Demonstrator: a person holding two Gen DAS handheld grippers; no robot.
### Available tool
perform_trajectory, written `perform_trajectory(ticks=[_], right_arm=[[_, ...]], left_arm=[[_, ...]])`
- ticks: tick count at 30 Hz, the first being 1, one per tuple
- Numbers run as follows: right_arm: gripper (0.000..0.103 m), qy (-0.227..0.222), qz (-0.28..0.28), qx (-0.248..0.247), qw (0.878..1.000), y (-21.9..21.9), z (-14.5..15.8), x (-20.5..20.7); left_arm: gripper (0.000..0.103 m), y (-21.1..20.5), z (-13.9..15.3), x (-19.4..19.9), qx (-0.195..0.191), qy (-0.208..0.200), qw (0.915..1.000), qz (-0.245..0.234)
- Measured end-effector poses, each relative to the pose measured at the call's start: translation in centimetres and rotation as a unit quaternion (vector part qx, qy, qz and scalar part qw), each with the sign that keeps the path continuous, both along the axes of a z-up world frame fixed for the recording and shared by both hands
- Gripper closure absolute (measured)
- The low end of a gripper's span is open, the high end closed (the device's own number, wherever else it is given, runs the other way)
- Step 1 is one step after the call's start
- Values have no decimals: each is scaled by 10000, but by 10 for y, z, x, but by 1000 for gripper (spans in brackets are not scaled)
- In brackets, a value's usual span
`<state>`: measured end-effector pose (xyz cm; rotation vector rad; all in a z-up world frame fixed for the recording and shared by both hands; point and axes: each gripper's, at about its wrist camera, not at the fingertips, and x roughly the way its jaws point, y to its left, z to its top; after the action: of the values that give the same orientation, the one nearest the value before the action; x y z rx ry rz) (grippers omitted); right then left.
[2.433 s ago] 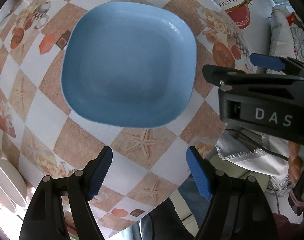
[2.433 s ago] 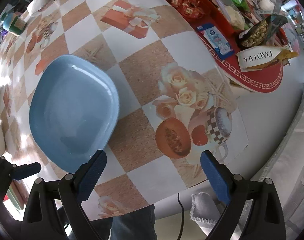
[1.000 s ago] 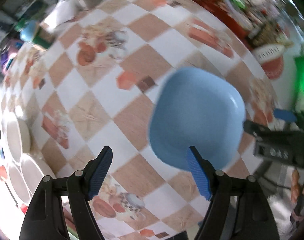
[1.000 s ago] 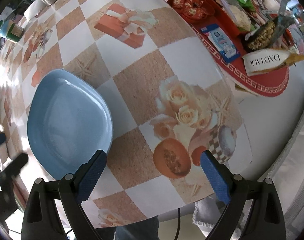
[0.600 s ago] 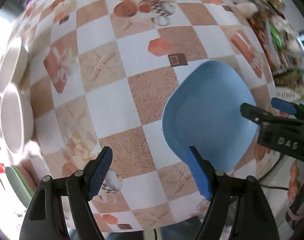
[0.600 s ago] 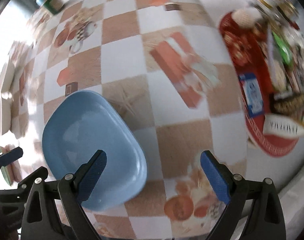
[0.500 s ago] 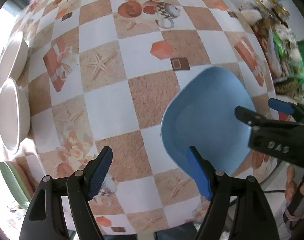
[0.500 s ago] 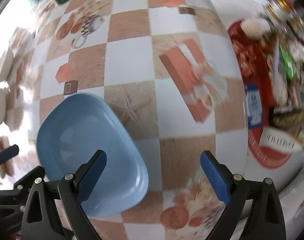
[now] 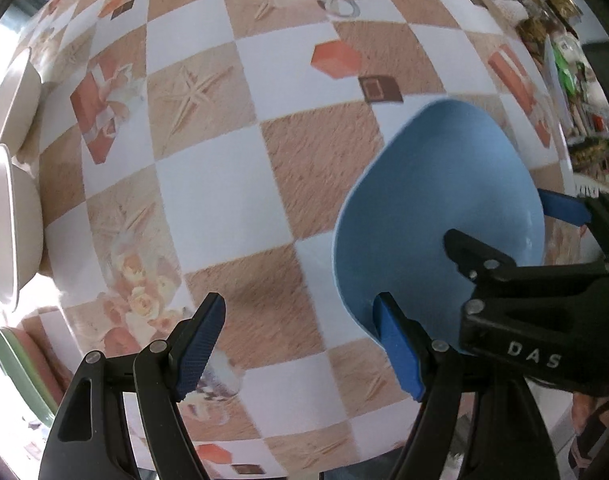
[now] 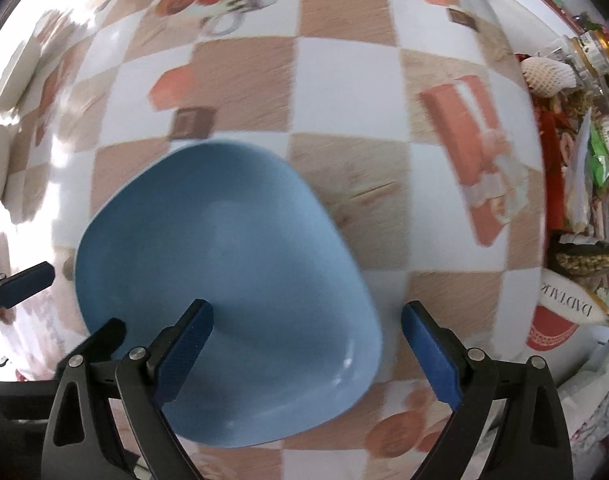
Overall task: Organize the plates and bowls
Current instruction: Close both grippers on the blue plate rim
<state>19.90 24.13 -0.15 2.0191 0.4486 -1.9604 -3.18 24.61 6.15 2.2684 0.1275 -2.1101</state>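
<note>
A blue square plate (image 9: 440, 204) lies on the checkered tablecloth; it also shows in the right wrist view (image 10: 232, 280). My left gripper (image 9: 304, 344) is open and empty, just left of the plate's near corner. My right gripper (image 10: 308, 344) is open and empty, hovering over the plate's near edge, its left finger above the plate's inside. The right gripper (image 9: 544, 220) also shows in the left wrist view, over the plate's right side. Two white bowls (image 9: 8, 200) stand at the left edge. A green plate (image 9: 20, 376) lies at the lower left.
A red tray with snack packets and jars (image 10: 576, 184) fills the right side of the table. The table's near edge (image 9: 304, 456) runs just under both grippers. A light cushion or cloth (image 10: 4, 92) is at the far left.
Both grippers swung left and came closer to the table. The right gripper moved over the blue plate's near edge. The plate has stayed put; both grippers stayed open.
</note>
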Motion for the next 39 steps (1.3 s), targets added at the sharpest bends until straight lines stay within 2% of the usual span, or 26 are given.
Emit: perform_trajectory(ticks=[4,8,13,17,20,24,27,33,37,39], right_arm=[[7,-112,-34,-60,9999,-12,0,12],[7,-396,-221,-311,9985,-24,-1,26],[7,-690,-309,-677,9948,-49,5,46],[7,-946,-236,-981,9904,-71,10,59],[7,-990,-63,-1072,9893,-76,16,62],[7,-632,297,-721,9949,-62,24,47],[7,-493,702,-452,9953,-54,27,33],[7,-321,1679,-337,9847,-76,34,16],[7,-226,2168,-160,9758,-72,31,5],[2,-201,2312,-90,9727,-66,29,1]], left_arm=[[24,-16,0,16,-116,-37,9999,-111],[24,-38,-1,34,-119,-124,9998,-106],[24,-68,3,60,-435,-99,9987,-227],[24,-95,6,82,-516,-135,9985,-94],[24,-110,13,95,-503,-126,9984,228],[24,-116,19,111,-288,-105,9964,793],[24,-114,16,117,-10,-202,9906,1355],[24,-114,2,142,151,-230,9803,1953],[24,-97,-7,137,130,-276,9744,2226],[24,-96,-9,138,142,-253,9710,2371]])
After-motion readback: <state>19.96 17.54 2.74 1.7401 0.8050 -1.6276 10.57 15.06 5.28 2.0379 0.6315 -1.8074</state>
